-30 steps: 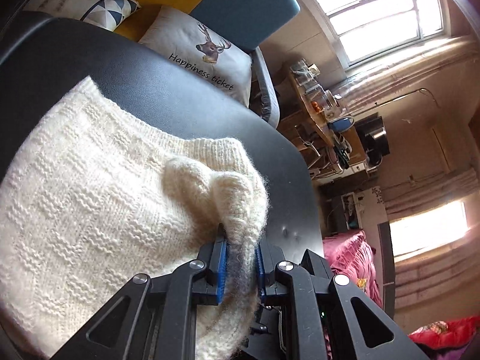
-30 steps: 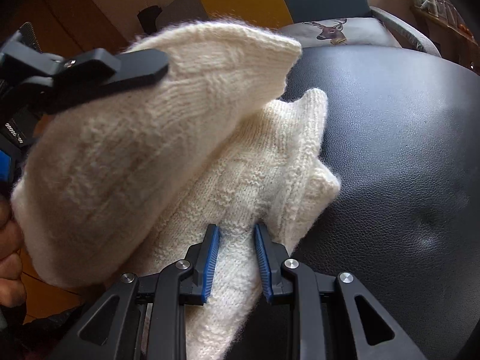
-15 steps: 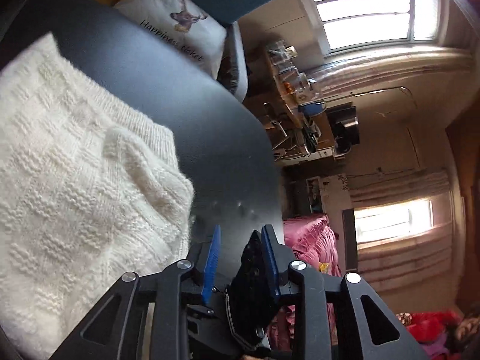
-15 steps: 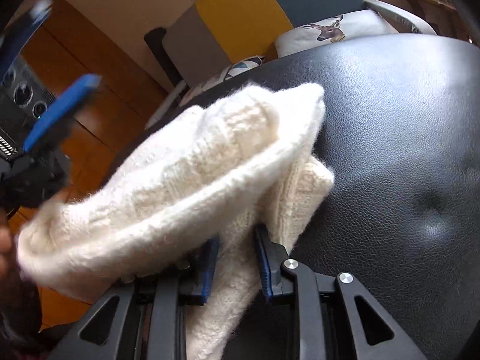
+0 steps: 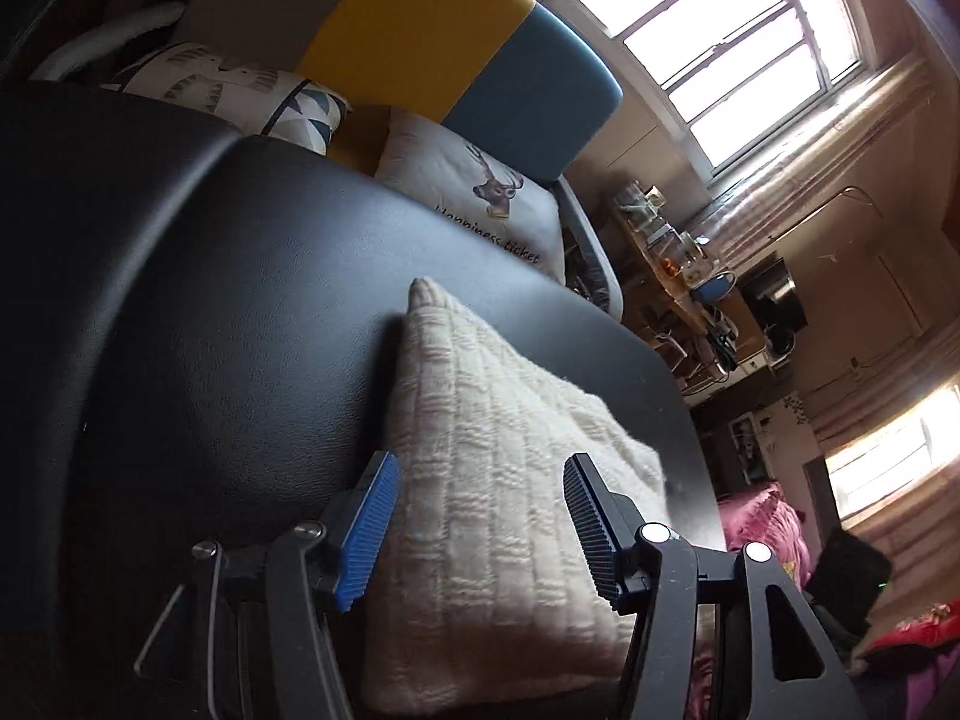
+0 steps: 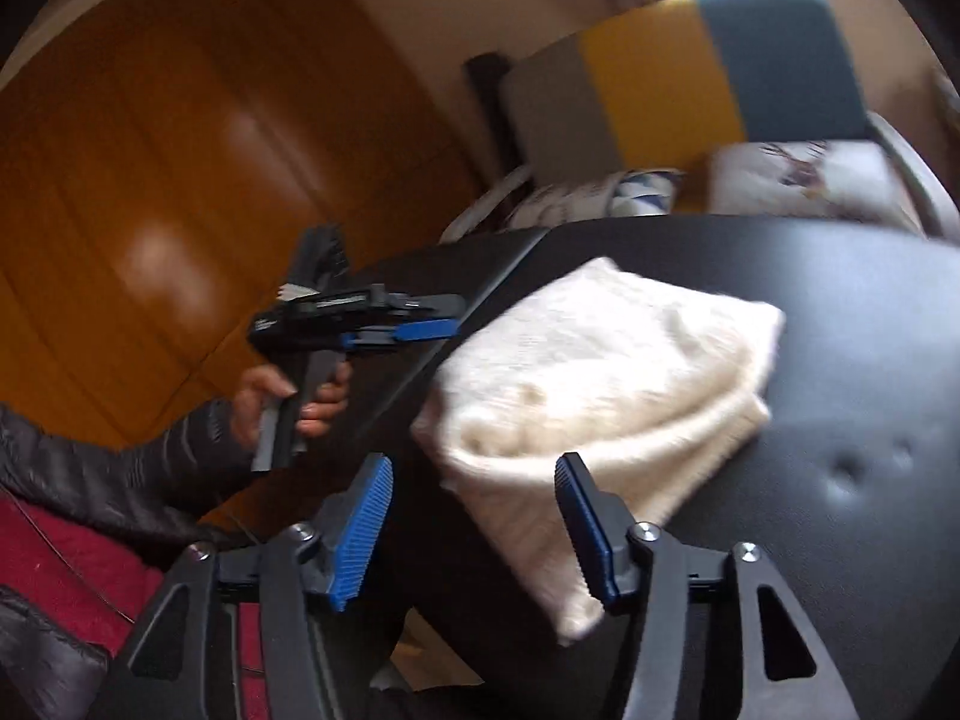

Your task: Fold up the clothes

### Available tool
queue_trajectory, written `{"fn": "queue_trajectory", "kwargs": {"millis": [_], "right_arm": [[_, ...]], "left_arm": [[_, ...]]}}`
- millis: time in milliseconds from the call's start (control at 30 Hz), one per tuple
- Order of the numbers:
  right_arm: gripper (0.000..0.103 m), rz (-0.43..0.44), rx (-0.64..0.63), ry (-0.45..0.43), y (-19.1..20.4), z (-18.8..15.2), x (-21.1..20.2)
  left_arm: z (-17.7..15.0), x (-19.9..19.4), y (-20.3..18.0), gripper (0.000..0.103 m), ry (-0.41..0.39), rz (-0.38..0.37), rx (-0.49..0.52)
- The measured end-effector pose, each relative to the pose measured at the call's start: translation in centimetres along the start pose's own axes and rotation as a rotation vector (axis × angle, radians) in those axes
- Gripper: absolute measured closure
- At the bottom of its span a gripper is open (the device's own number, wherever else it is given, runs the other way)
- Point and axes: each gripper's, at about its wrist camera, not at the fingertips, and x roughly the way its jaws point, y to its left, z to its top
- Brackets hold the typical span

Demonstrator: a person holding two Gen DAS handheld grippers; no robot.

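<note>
Right wrist view shows both grippers, right gripper [image 6: 474, 531] and left gripper [image 6: 420, 331], spread wide and empty, so check the folded sweater [image 6: 600, 384] ahead lies square on the black table [image 6: 840, 360] before you grip anything.

A black leather surface [image 5: 228, 276] fills the foreground before a grey, yellow and blue sofa [image 5: 528, 90] with a deer-print cushion [image 5: 474, 192], a bright arched window [image 5: 738, 30], a cluttered wooden shelf [image 5: 672, 264], and orange wood panelling [image 6: 180, 180].
</note>
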Motion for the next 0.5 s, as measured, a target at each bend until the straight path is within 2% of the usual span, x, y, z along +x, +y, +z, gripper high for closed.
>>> {"fn": "queue_trajectory", "kwargs": {"millis": [167,267,333,367,433,467,500], "right_arm": [[0.043,0.048,-0.095,0.192,4.1,2.8,4.1],[0.043,0.158,0.011,0.249,2.4,1.6,6.3],[0.043,0.176,0.080,0.238,0.6,0.1,6.7],[0.047,0.188,0.131,0.225,-0.6,-1.1,6.4],[0.062,0.220,0.210,0.183,-2.5,-3.8,5.4],[0.078,0.222,0.234,0.161,-3.1,-4.7,4.9],[0.087,0.224,0.262,0.145,-3.6,-5.5,4.6]], "left_arm": [[-1.2,1.8,-0.9,0.046,0.030,-0.086,0.026],[-0.5,2.5,-2.8,0.044,0.024,-0.151,0.102],[-0.3,3.7,-3.9,0.044,0.048,-0.156,0.161],[-0.5,4.3,-4.3,0.044,0.066,-0.145,0.193],[-1.2,5.2,-4.6,0.044,0.104,-0.132,0.253],[-1.6,5.4,-4.7,0.044,0.119,-0.140,0.281],[-2.1,5.5,-4.8,0.044,0.133,-0.147,0.311]]}}
